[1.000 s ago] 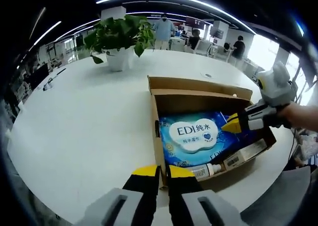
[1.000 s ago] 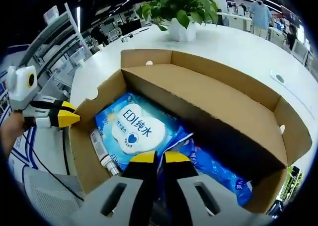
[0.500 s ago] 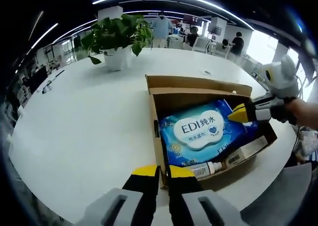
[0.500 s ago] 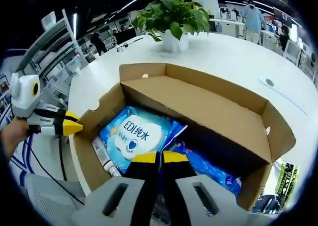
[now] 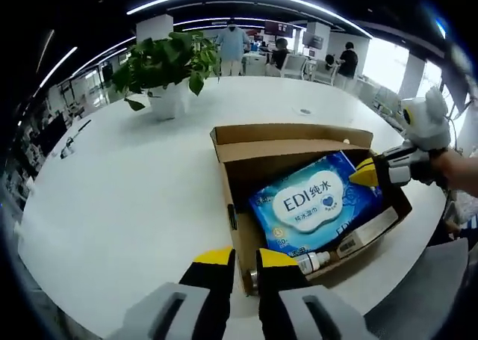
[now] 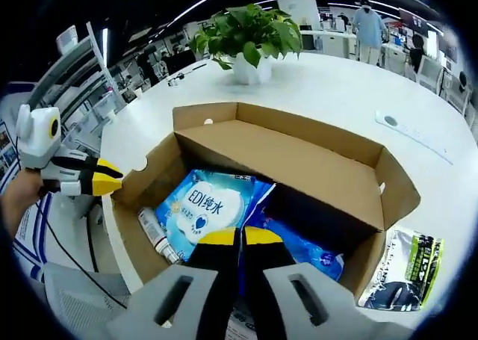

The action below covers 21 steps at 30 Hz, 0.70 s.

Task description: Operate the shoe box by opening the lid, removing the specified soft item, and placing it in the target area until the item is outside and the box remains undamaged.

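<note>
The brown shoe box (image 5: pixel 237 217) (image 6: pixel 299 149) stands open on the white table, its lid flap upright at the back. Inside lies a blue wet-wipes pack (image 5: pixel 317 205) (image 6: pixel 203 209) with a white label, tilted up on one side. My right gripper (image 6: pixel 239 237) (image 5: pixel 367 174) is shut on that pack's raised edge, over the box. A second blue pack (image 6: pixel 302 252) lies beneath. My left gripper (image 5: pixel 245 256) (image 6: pixel 104 177) is shut with nothing in it, just outside the box's short wall.
A small bottle (image 5: pixel 312 261) (image 6: pixel 153 234) and a long white carton (image 5: pixel 367 234) lie along the box's wall. A dark packet (image 6: pixel 402 271) rests on the table beside the box. A potted plant (image 5: pixel 166 69) (image 6: pixel 250 37) stands further back. People stand in the distance.
The right gripper has risen and pulled back, tipping the wet-wipes pack up on one edge. The left gripper has stayed by the box's wall.
</note>
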Each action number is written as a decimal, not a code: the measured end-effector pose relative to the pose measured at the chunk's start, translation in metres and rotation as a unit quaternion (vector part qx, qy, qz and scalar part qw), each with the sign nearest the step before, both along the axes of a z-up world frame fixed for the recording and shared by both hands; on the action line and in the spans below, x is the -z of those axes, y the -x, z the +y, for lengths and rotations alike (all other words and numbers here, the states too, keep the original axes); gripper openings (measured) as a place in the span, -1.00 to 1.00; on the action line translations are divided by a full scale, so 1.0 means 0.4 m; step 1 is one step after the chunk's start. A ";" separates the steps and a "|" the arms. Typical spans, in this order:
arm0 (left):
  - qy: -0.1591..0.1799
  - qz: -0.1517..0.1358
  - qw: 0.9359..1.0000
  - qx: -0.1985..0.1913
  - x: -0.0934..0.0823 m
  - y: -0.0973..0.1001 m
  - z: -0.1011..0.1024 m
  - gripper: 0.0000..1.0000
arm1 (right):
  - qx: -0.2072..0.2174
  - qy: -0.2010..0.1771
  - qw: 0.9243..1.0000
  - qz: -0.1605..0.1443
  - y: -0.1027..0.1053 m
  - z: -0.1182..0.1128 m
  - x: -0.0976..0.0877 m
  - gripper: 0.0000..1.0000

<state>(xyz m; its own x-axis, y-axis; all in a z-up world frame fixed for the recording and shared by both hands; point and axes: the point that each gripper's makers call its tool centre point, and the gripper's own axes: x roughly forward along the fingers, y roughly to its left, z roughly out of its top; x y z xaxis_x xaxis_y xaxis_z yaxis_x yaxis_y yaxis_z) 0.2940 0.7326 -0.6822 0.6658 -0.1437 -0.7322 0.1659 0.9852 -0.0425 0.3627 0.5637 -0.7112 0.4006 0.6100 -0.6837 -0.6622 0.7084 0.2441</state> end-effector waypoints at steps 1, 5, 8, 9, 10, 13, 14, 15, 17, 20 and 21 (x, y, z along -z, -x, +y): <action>-0.001 -0.001 1.000 0.004 -0.003 -0.004 -0.006 -0.75 | 0.001 0.001 1.000 -0.002 -0.001 -0.007 -0.002 -1.00; -0.001 -0.004 1.000 0.014 -0.006 -0.016 -0.026 -0.73 | 0.009 -0.003 1.000 -0.003 -0.002 -0.026 -0.007 -1.00; 0.000 0.000 1.000 0.030 0.004 -0.025 -0.054 -0.70 | 0.012 -0.005 1.000 -0.004 -0.001 -0.035 -0.010 -1.00; 0.000 0.002 0.999 0.034 0.006 -0.027 -0.060 -0.69 | 0.014 -0.005 1.000 -0.005 0.001 -0.040 -0.013 -1.00; -0.001 0.003 0.999 0.039 0.009 -0.030 -0.068 -0.69 | 0.014 -0.006 1.000 -0.005 0.001 -0.041 -0.014 -1.00; 0.004 0.009 0.999 0.050 0.015 -0.036 -0.086 -0.65 | 0.017 -0.008 1.000 -0.007 0.001 -0.047 -0.017 -1.00; 0.006 0.011 0.998 0.054 0.019 -0.038 -0.091 -0.64 | 0.017 -0.008 1.000 -0.007 0.002 -0.049 -0.017 -1.00; 0.008 0.016 0.998 0.060 0.024 -0.042 -0.100 -0.64 | 0.018 -0.009 1.000 -0.008 0.002 -0.051 -0.018 -1.00; 0.013 0.021 0.998 0.065 0.035 -0.052 -0.109 -0.64 | 0.019 -0.009 1.000 -0.008 0.002 -0.056 -0.017 -1.00; 0.019 0.027 0.997 0.071 0.045 -0.067 -0.120 -0.64 | 0.021 -0.008 1.000 -0.010 0.003 -0.067 -0.017 -1.00; 0.023 0.031 0.997 0.074 0.049 -0.072 -0.128 -0.64 | 0.023 -0.008 1.000 -0.010 0.003 -0.073 -0.018 -1.00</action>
